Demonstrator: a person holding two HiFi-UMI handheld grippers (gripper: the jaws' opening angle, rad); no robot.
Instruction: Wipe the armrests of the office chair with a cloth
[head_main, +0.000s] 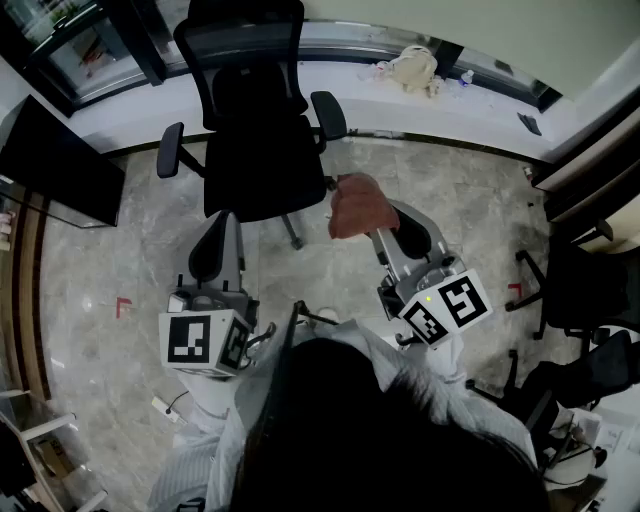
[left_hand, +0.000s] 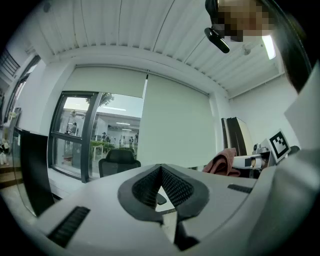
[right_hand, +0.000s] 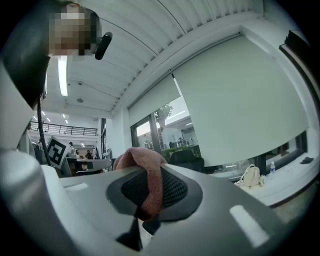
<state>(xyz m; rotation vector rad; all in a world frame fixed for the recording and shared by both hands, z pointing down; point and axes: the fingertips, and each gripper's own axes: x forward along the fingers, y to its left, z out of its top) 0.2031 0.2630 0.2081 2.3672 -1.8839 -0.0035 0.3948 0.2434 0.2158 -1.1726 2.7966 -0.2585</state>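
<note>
Head view: right tongs (head_main: 374, 234) pinch cloth (head_main: 355, 207) beside office chair (head_main: 250, 150)

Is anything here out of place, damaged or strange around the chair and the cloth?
Nothing stands out. The office chair stands upright and looks intact, and the cloth is clamped in the right gripper, hanging over its tip.

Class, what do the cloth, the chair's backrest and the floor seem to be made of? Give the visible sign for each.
Cloth: soft reddish-brown fabric, perhaps terry or microfibre; it bunches and looks fuzzy.
Backrest: probably black mesh; it looks faintly see-through.
Floor: polished stone or stone-look tile; grey veining, slight sheen.
</note>
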